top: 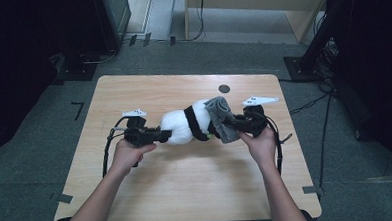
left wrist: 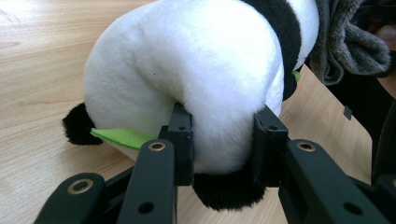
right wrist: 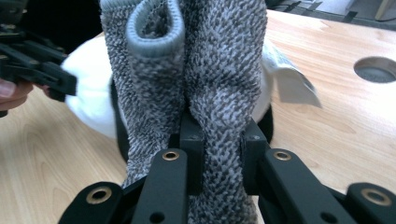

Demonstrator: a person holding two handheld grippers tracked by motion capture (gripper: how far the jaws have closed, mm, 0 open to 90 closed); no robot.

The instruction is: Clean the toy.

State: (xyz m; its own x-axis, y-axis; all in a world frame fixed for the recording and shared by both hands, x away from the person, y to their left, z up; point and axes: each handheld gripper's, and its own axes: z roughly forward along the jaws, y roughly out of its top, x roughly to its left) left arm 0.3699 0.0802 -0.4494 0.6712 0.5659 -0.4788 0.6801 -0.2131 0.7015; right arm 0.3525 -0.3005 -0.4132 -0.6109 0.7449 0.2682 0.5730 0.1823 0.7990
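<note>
The plush panda (top: 184,125) is lying on its side near the middle of the wooden table (top: 187,191), between the two hand-held grippers. The left gripper (top: 161,135) is clamping a bulge of the panda's white body: in the left gripper view the jaws are sinking into the white pile on both sides, and the plush (left wrist: 196,79) is swelling out above them. A green felt leaf (left wrist: 122,137) is sticking out low on the toy, beside a black limb.

The right gripper (top: 233,124) is pinching a grey knitted sock (top: 223,117), which is draped against the panda's far end; in the right gripper view the jaws are standing narrow with a fold of the sock (right wrist: 219,93) squeezed between them, and its ribbed cuff (right wrist: 153,37) is curling open above. A white sewn-in label (right wrist: 292,81) is hanging off the panda behind the sock.

Handling assessment: both items appear light and very soft. The panda is yielding under the grip, so a deep bite on a full bulge of body is likely to hold better than a hold on a limb (thin, apt to slip out). The sock is limp and stretchy; taking it by the cuff edge, rather than mid-length, would probably give better control of its opening. Neither item looks fragile. The dark round hole (top: 224,88) in the tabletop lies well apart from the work.
</note>
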